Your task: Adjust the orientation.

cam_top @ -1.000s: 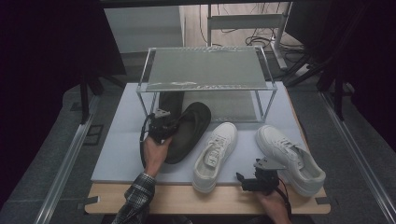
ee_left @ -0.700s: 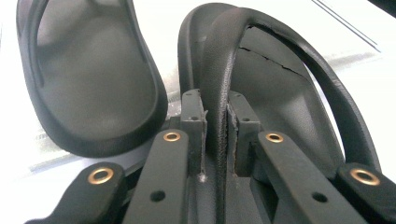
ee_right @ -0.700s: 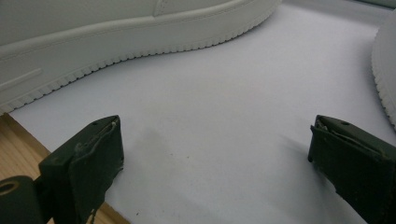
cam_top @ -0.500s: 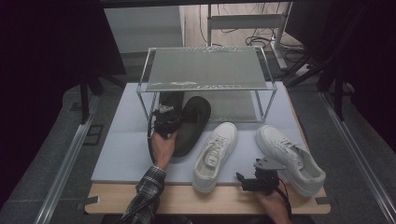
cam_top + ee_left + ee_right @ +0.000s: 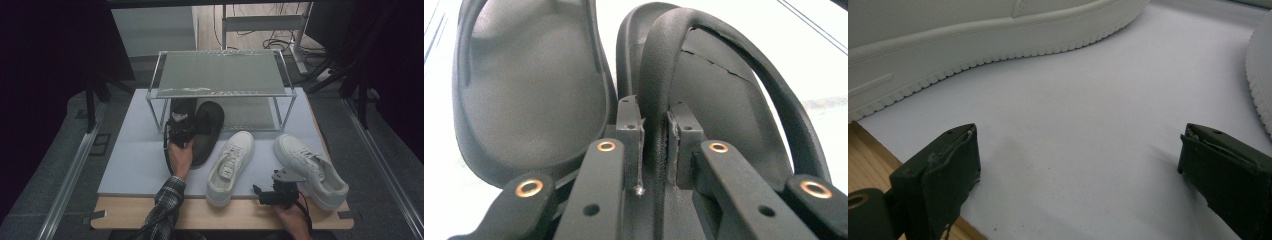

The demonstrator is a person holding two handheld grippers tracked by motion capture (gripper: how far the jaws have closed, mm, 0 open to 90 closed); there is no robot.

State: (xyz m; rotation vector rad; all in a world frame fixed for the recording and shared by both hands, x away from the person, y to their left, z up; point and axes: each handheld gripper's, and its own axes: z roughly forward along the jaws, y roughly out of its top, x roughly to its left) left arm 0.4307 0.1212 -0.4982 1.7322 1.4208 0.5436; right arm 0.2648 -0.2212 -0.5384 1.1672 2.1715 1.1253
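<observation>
Your left gripper [image 5: 655, 145] pinches the right black slipper's strap [image 5: 664, 60], seemingly under the rack [image 5: 220, 75]; your right gripper [image 5: 1078, 175] stands spread.

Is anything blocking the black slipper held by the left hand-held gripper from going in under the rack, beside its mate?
Nothing visible does. The left hand-held gripper grips the black slipper by its strap at the rack front; the other black slipper lies alongside, under the rack. The white sneakers sit nearer the person.
</observation>
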